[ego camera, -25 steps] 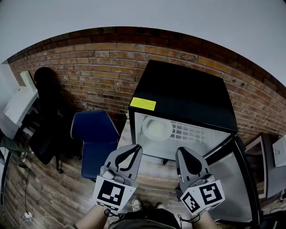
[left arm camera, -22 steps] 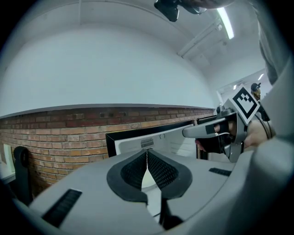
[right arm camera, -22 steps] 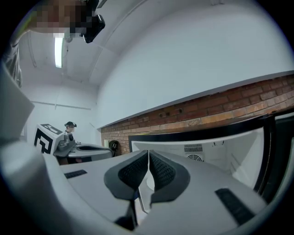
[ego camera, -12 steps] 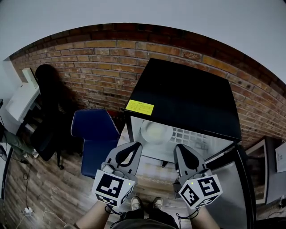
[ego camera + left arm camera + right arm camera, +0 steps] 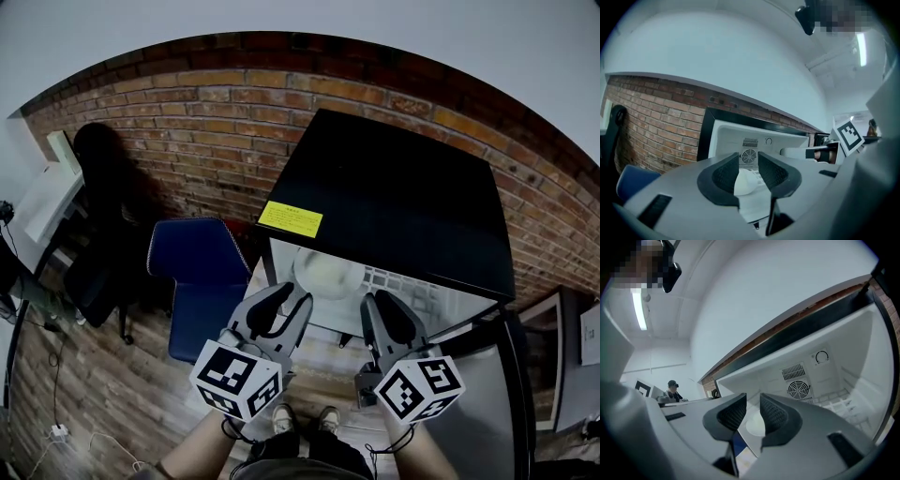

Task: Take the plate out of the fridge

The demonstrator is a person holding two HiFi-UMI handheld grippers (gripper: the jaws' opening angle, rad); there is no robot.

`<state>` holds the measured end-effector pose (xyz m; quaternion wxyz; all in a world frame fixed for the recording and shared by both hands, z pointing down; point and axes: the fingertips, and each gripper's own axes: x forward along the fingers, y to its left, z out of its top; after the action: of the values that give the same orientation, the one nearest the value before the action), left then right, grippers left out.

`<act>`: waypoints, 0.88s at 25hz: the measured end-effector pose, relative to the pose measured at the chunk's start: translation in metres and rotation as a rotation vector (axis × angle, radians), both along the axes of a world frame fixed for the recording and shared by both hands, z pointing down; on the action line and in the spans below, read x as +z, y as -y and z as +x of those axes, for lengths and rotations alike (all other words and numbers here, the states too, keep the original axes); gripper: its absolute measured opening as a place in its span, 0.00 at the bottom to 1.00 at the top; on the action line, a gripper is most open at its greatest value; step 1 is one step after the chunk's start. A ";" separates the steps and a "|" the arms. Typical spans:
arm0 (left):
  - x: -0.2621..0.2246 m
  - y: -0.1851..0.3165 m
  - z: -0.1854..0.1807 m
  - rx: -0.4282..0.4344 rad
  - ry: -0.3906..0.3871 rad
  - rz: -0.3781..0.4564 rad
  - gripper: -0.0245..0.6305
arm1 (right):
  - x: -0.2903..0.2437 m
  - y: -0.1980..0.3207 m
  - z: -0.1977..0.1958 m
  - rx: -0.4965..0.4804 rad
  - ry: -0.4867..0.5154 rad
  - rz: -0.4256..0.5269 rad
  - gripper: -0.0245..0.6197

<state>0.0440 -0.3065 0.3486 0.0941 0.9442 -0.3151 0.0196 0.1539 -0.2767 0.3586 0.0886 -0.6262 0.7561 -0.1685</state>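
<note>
Plate (image 5: 328,272), white and round, lay on the wire shelf (image 5: 405,284) inside the open fridge (image 5: 394,192), toward the left of the compartment as we looked down from the head view, and neither gripper touched it. Behind everything we saw a brick wall (image 5: 187,131) running across the top of the scene, with a wooden floor (image 5: 84,394) below it. The fridge, black on top and white within, stood against that wall, its door (image 5: 487,403) swung open to our right. A blue chair (image 5: 192,281) stood just beside the fridge on the left, and a black office chair (image 5: 98,234) farther left. We held both grippers side by side in front of the opening, pointing into it. The left gripper (image 5: 292,296) had just been opening its jaws; they stood apart with nothing pressed between them, and its own view showed the plate through the gap, well beyond the pads. The right gripper (image 5: 378,300) had likewise just been opening; its jaws stood apart and empty, the plate again visible past them. On the back wall of the fridge we noted a round fan grille (image 5: 749,155) and a dial (image 5: 821,357). A yellow label (image 5: 291,218) sat on the front left corner of the fridge's top.
</note>
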 end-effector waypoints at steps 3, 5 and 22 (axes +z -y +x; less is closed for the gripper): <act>0.009 0.005 0.004 0.016 -0.075 -0.085 0.25 | 0.009 0.006 0.002 0.001 0.073 -0.008 0.18; 0.017 0.010 0.006 0.017 -0.118 -0.145 0.26 | 0.017 0.009 0.003 0.002 0.115 -0.021 0.18; 0.095 0.034 0.010 0.000 -0.452 -0.637 0.28 | 0.087 0.026 0.005 0.015 0.478 -0.178 0.25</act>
<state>0.0543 -0.3406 0.4436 0.4498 0.8481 -0.2643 -0.0921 0.1584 -0.3029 0.4461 0.2106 -0.5797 0.6910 -0.3771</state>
